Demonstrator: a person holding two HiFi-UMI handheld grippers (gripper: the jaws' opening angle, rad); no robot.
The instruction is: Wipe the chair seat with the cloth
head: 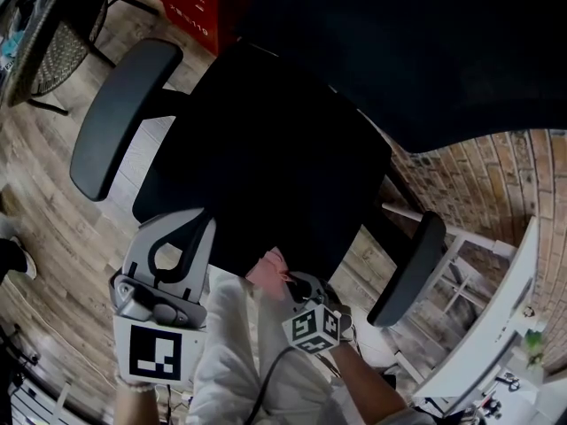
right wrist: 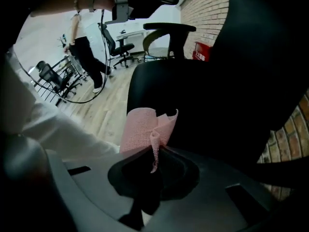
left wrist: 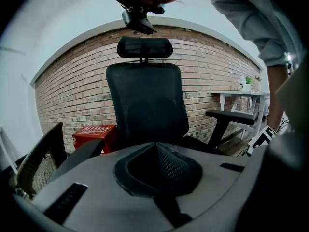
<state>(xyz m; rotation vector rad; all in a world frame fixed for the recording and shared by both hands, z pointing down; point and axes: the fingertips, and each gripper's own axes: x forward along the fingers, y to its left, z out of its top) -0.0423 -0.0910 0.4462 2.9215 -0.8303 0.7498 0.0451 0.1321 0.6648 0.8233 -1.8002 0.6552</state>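
Observation:
The black office chair's seat fills the middle of the head view, and its mesh backrest faces me in the left gripper view. A pink cloth stands up crumpled from my right gripper, which is shut on it. In the head view the cloth and right gripper hover at the seat's front edge. My left gripper is at the seat's front left corner, shut with nothing in it. In its own view the left gripper points at the backrest.
Grey armrests flank the seat, one on the left and one on the right. A red box and a mesh chair stand behind on the wood floor. A white desk lines the brick wall. A person stands far off.

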